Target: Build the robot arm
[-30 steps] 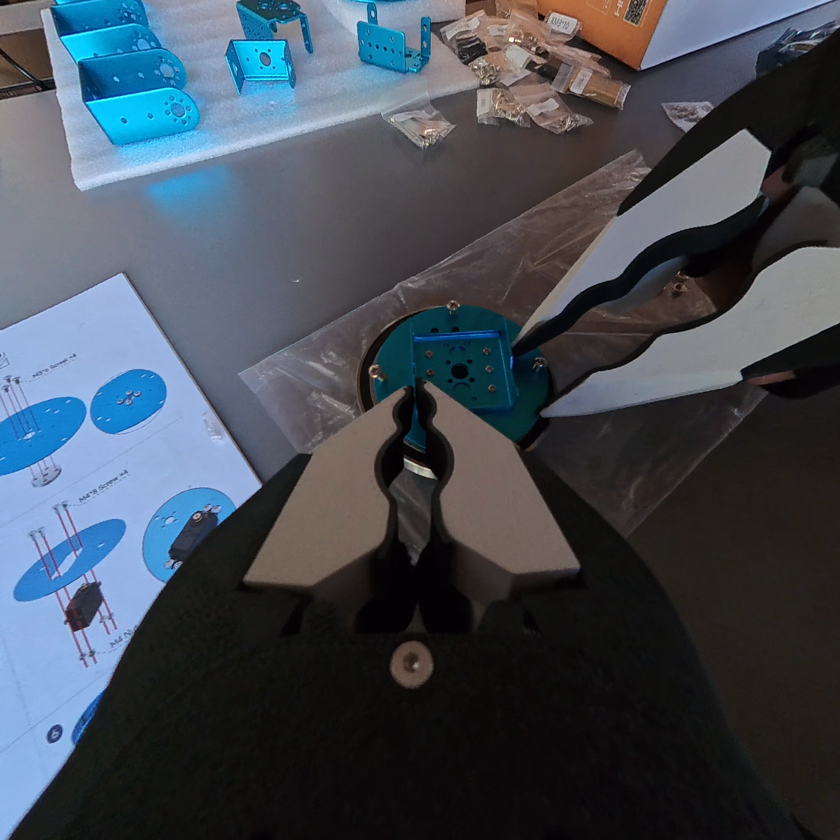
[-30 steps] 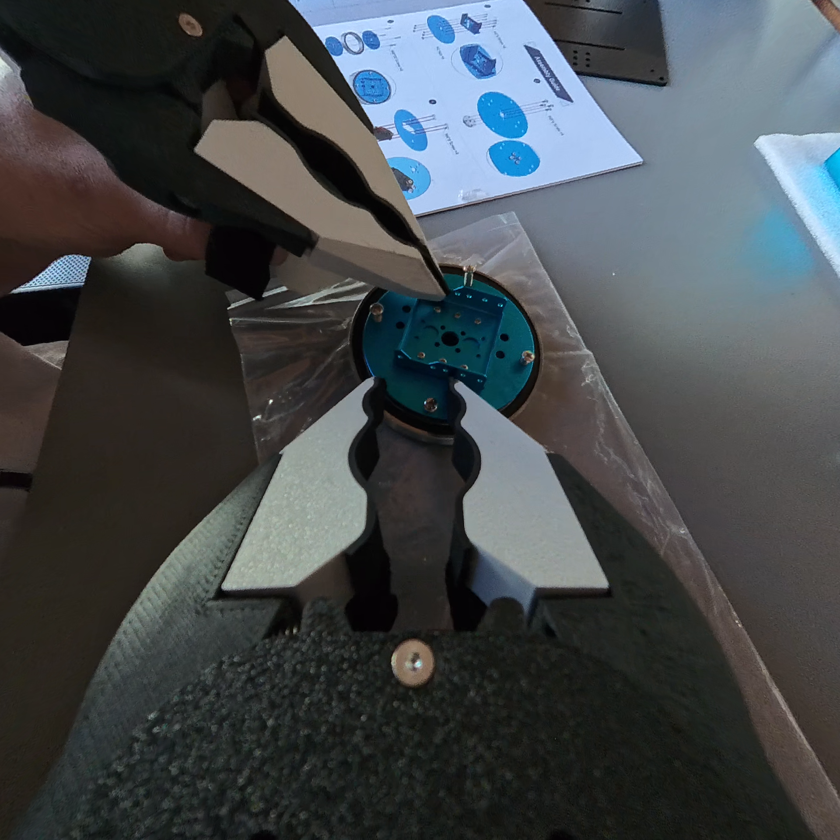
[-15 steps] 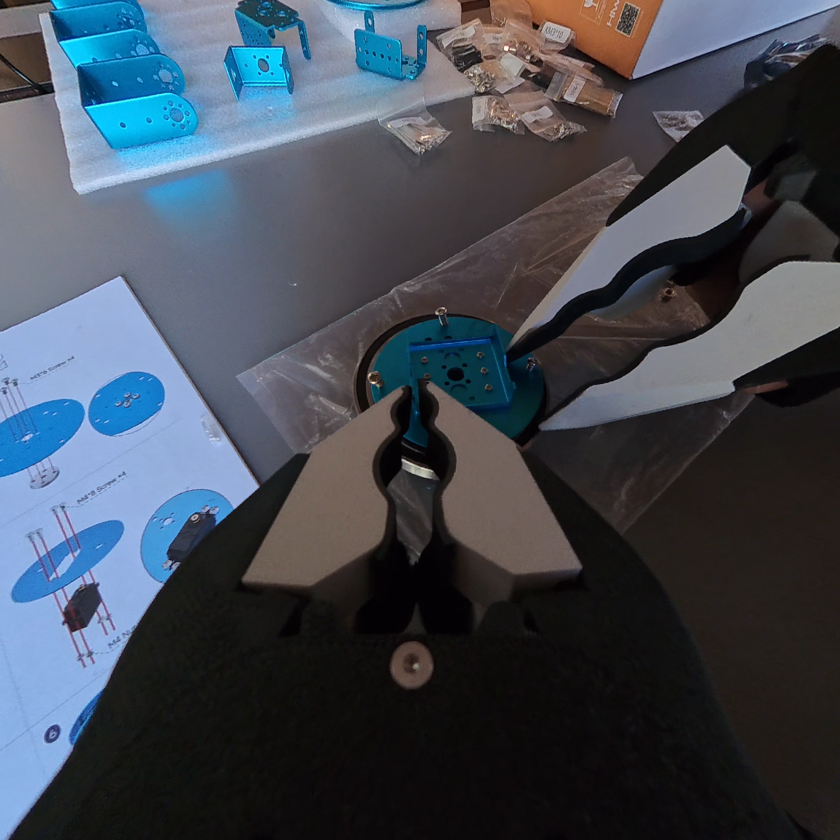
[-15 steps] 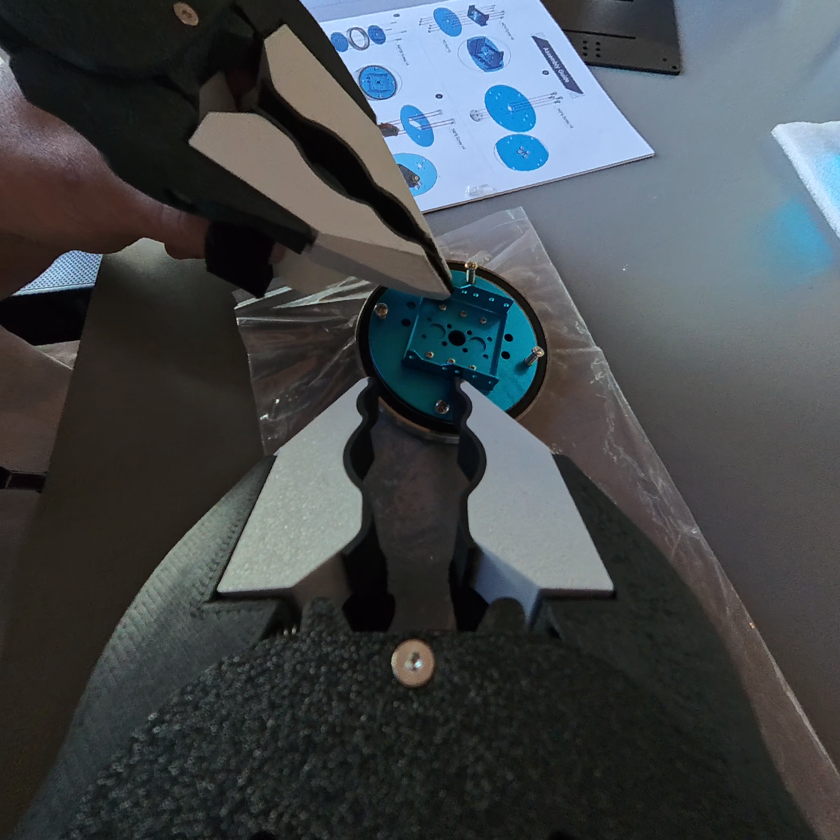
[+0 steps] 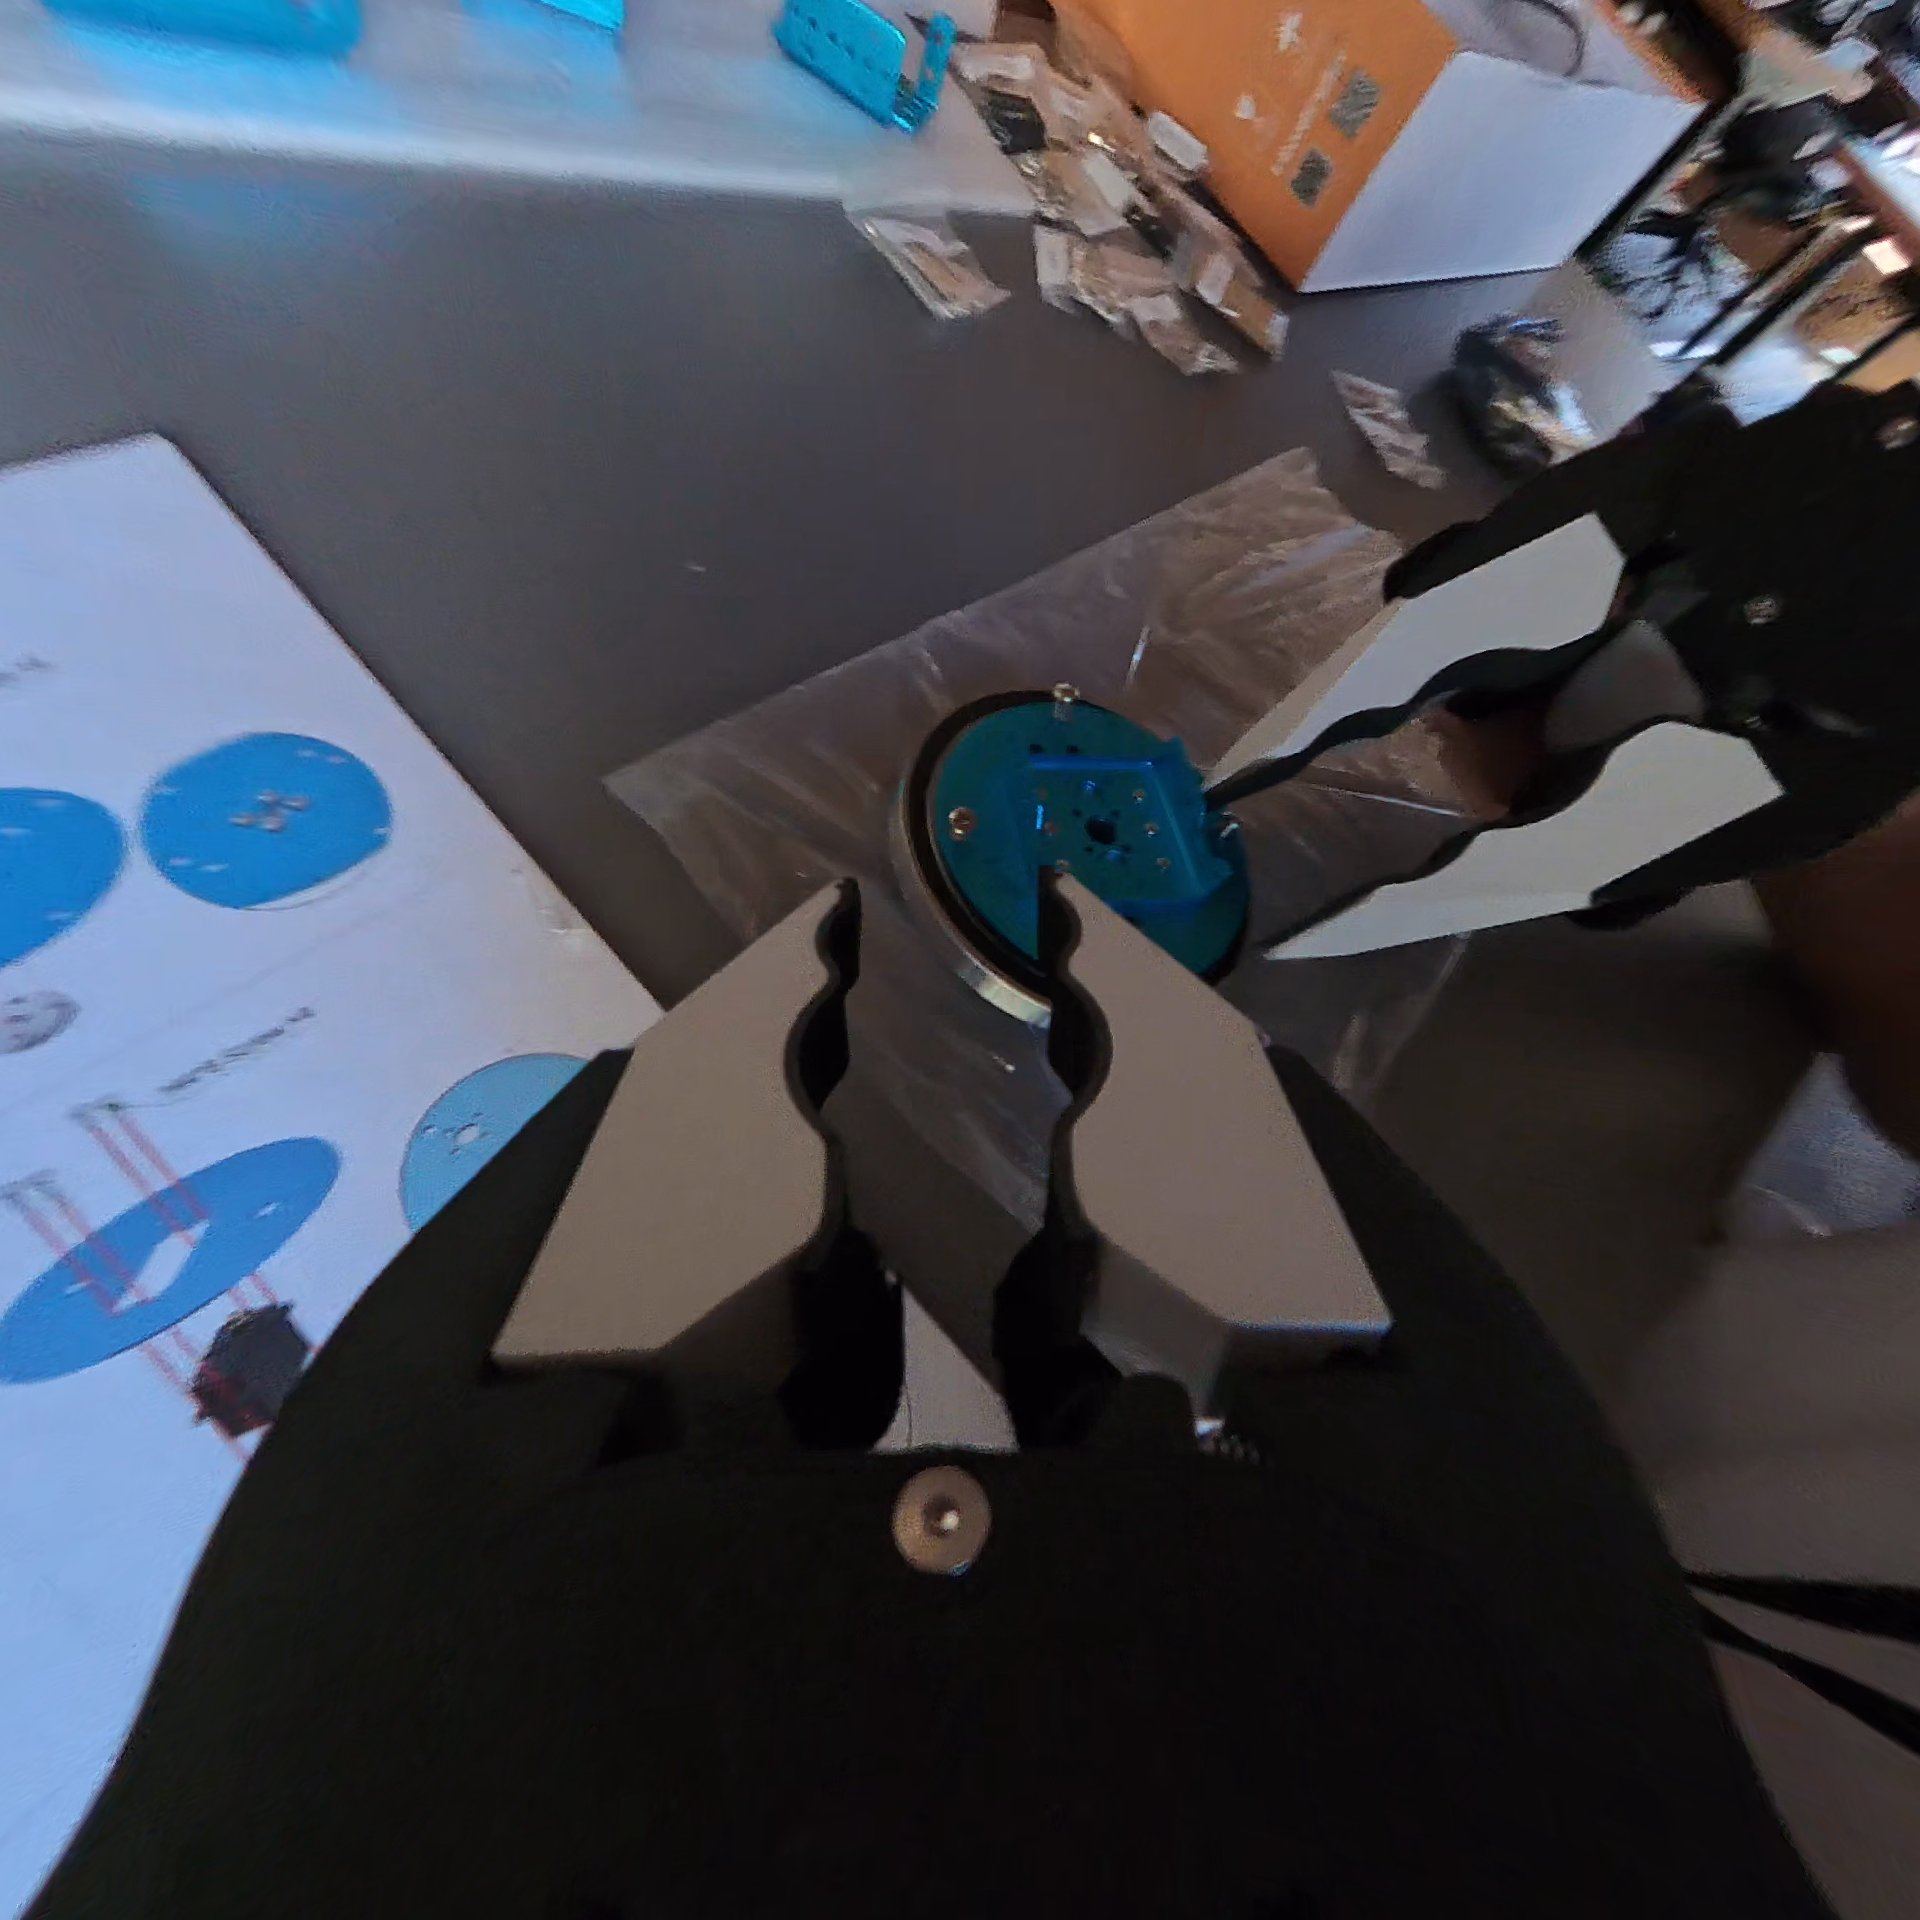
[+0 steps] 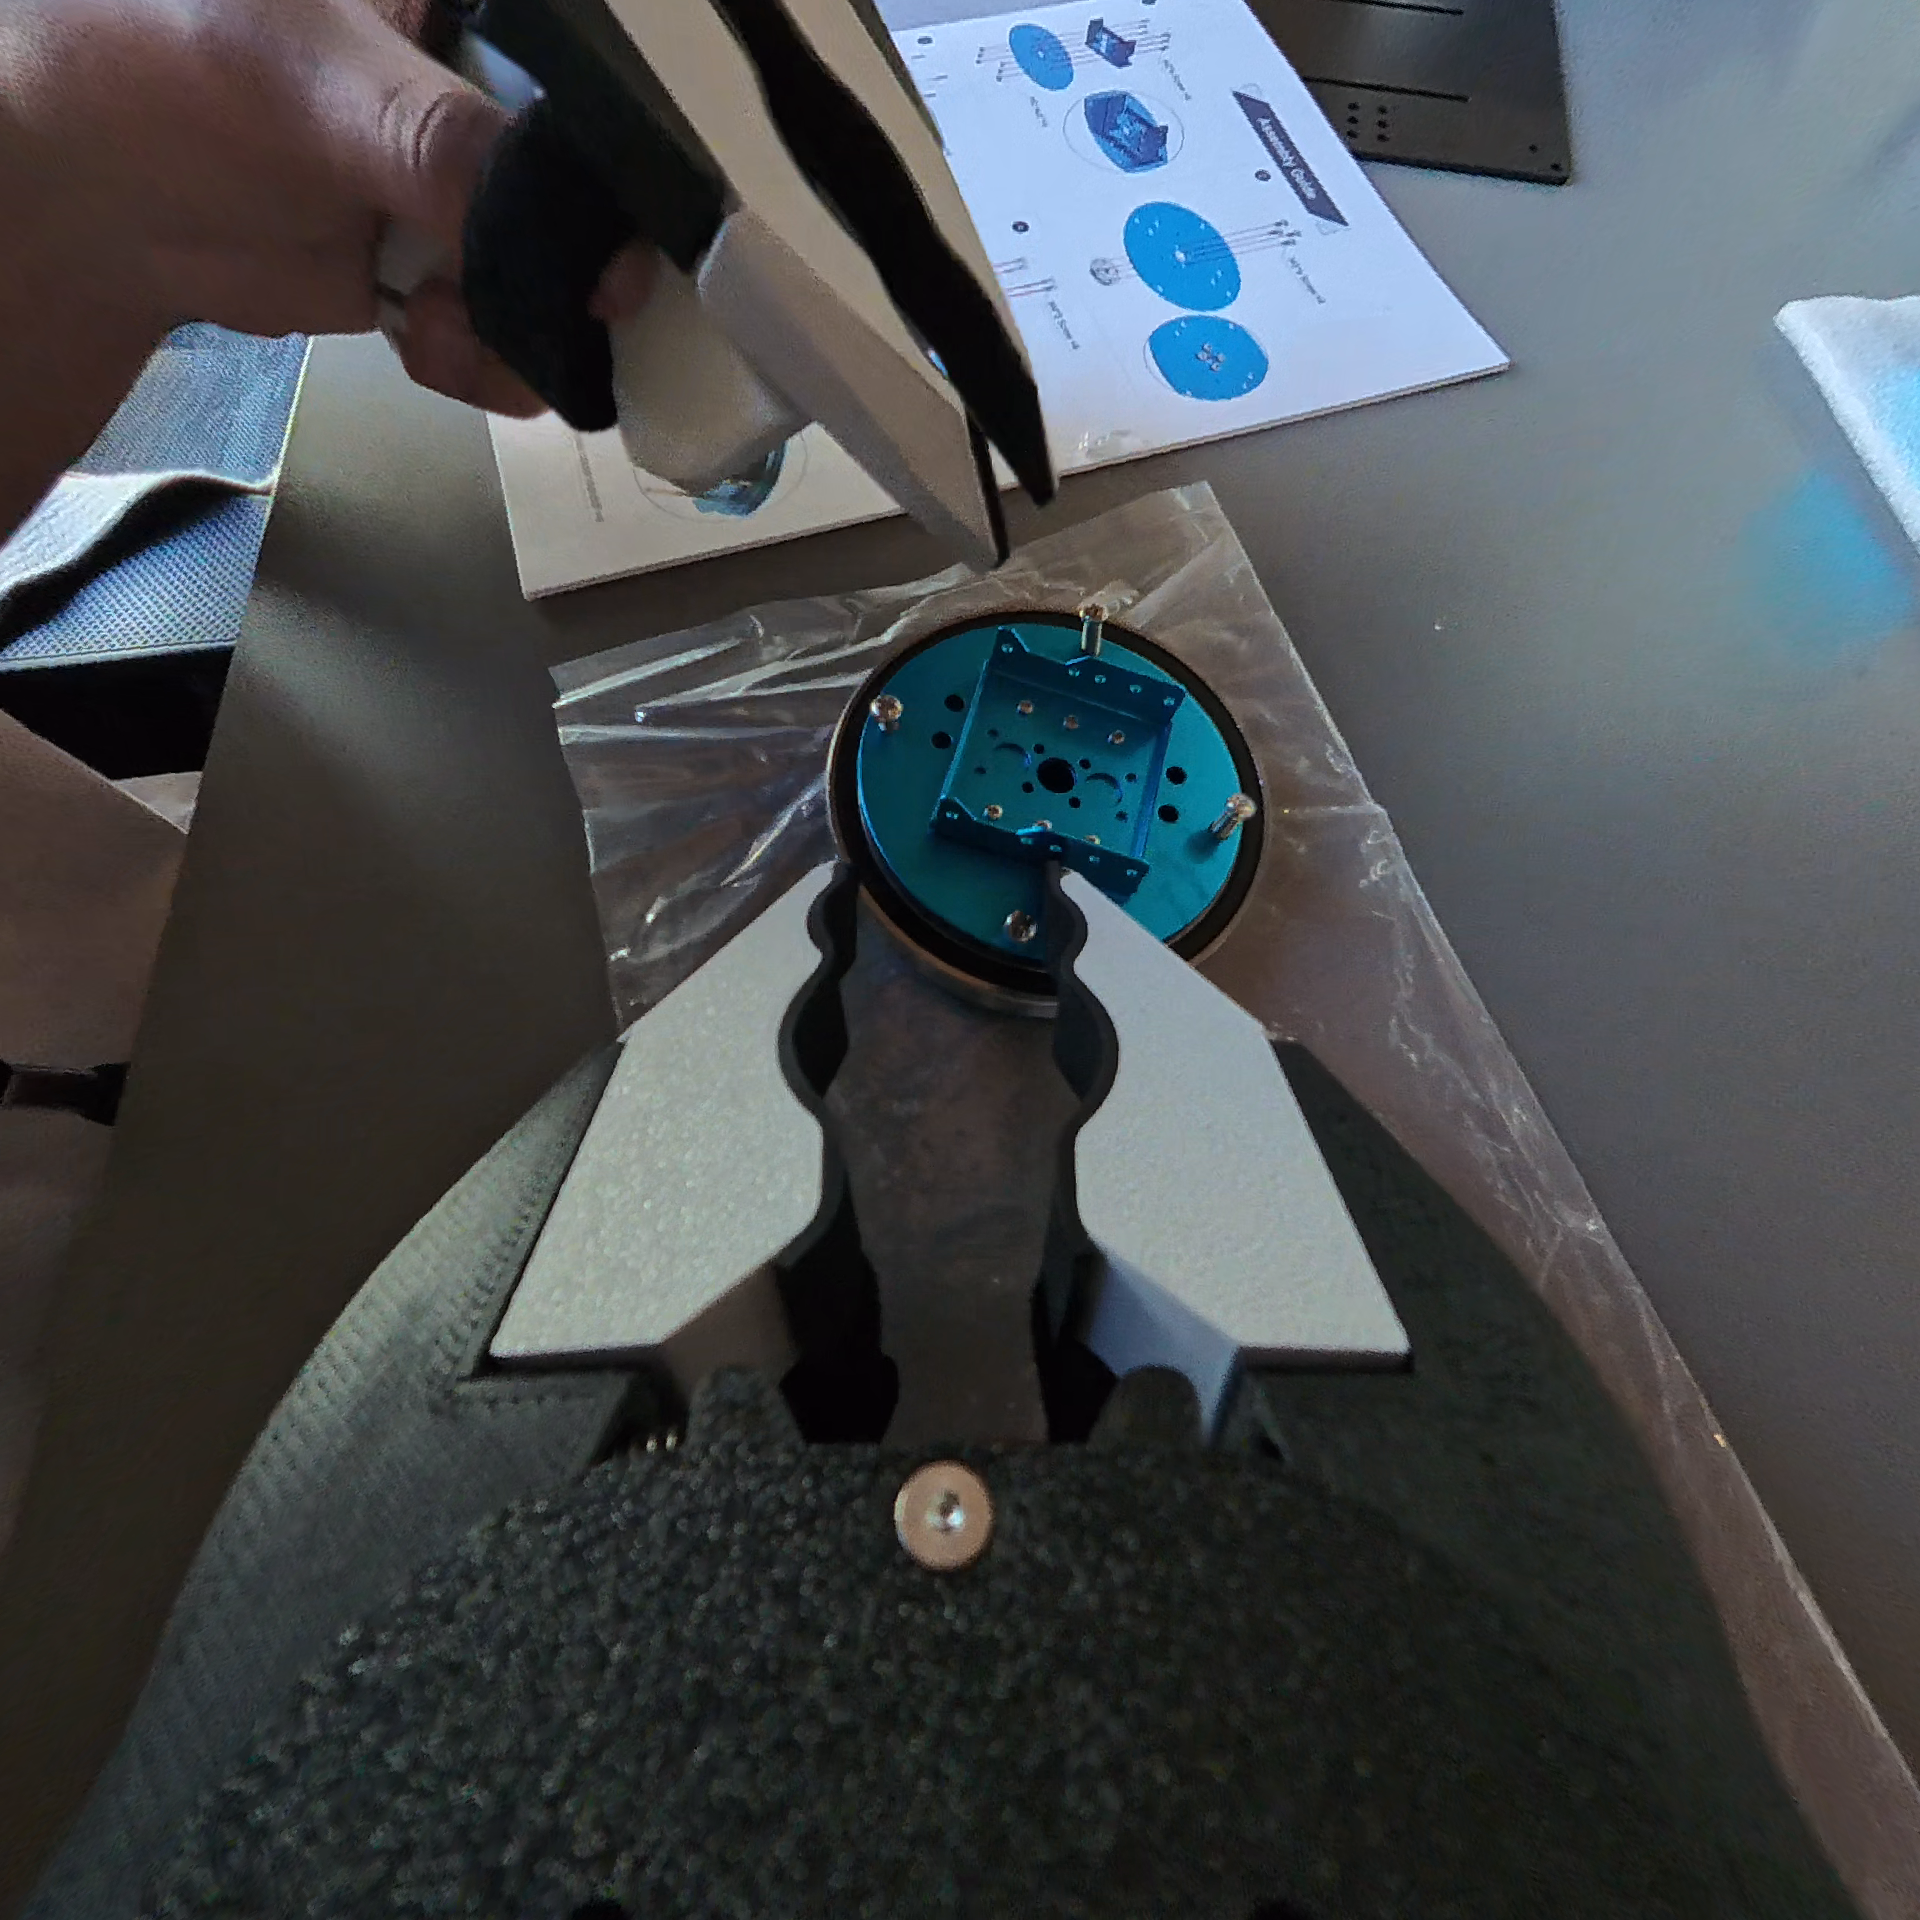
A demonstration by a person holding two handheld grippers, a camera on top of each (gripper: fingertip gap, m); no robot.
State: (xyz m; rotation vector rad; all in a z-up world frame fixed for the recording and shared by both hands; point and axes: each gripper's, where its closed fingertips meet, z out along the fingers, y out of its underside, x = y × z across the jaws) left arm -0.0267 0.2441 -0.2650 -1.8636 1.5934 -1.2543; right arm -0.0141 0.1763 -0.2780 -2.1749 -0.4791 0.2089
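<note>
Since the earlier frame, the left tool [image 5: 951, 899] is opened and raised off the blue disc [image 6: 914, 873] on the plastic bag [image 6: 1351, 831], while the right tool [image 6: 951, 883], open and empty, is best kept steady at the square bracket [image 6: 1060, 758].

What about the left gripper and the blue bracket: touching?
Apart. Right wrist view: left gripper hangs beyond the disc, clear gap to the blue bracket.

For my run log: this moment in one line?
left gripper open, off disc | right gripper open, at bracket | disc on bag
</note>
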